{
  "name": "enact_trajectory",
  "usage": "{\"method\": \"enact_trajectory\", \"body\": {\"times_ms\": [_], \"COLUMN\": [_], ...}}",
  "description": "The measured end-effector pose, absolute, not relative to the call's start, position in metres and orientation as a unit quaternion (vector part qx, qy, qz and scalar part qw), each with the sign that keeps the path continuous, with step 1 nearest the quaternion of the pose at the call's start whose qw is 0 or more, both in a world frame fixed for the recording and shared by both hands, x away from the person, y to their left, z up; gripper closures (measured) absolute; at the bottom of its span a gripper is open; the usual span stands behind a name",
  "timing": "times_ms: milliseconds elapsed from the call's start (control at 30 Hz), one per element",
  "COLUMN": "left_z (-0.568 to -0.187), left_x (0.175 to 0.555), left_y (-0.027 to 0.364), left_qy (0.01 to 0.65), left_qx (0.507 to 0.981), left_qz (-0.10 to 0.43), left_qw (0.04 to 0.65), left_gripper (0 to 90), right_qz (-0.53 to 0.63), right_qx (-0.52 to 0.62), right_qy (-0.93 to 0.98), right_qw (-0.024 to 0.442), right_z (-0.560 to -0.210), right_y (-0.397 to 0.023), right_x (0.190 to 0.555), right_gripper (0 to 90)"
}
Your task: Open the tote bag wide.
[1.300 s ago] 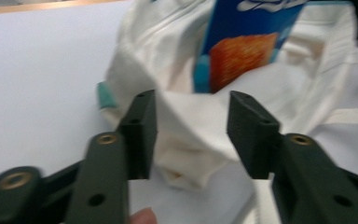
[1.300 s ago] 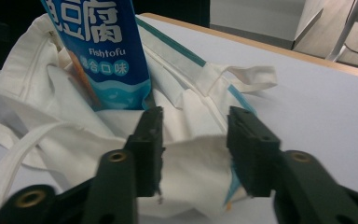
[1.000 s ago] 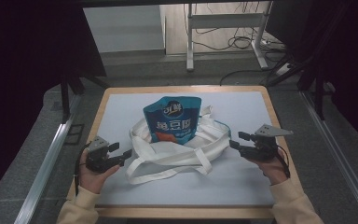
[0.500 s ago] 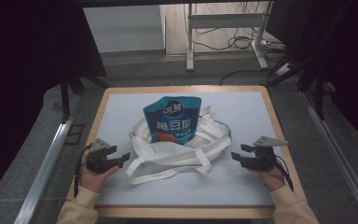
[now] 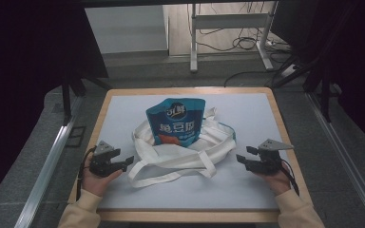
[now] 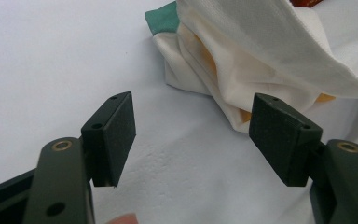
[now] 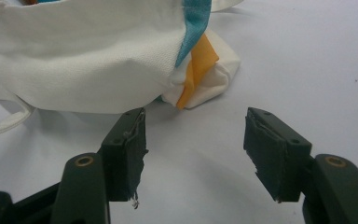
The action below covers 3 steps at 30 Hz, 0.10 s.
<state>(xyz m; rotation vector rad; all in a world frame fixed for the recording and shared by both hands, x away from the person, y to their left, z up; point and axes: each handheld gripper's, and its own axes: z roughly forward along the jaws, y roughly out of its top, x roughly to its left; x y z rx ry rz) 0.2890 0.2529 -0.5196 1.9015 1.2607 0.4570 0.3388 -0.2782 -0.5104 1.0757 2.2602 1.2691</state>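
Right gripper [image 5: 245,158] lower, apparently beside tote bag [image 5: 190,152].

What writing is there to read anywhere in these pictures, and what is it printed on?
Blue pouch, dark round badge at the top: white characters, too small and blurred to read.
Blue pouch, middle: a row of large white characters, apparently Chinese, too blurred to quote.
Blue pouch, orange patch at the bottom: no legible text.
White cloth bag: no lettering visible in the high view or either gripper view.
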Motion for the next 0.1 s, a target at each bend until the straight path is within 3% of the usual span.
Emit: {"method": "enact_trajectory", "body": {"times_ms": [100], "left_z": [-0.5194], "left_x": [0.2888], "left_y": [0.253], "left_qy": [0.497], "left_qx": [0.75], "left_qz": [0.182], "left_qw": [0.396], "left_gripper": [31.5], "right_qz": [0.446], "right_qx": [0.378], "right_qy": [0.794], "right_qw": [0.169], "right_z": [-0.5098], "right_y": [-0.278], "right_x": [0.3387], "right_gripper": [37.8]}}
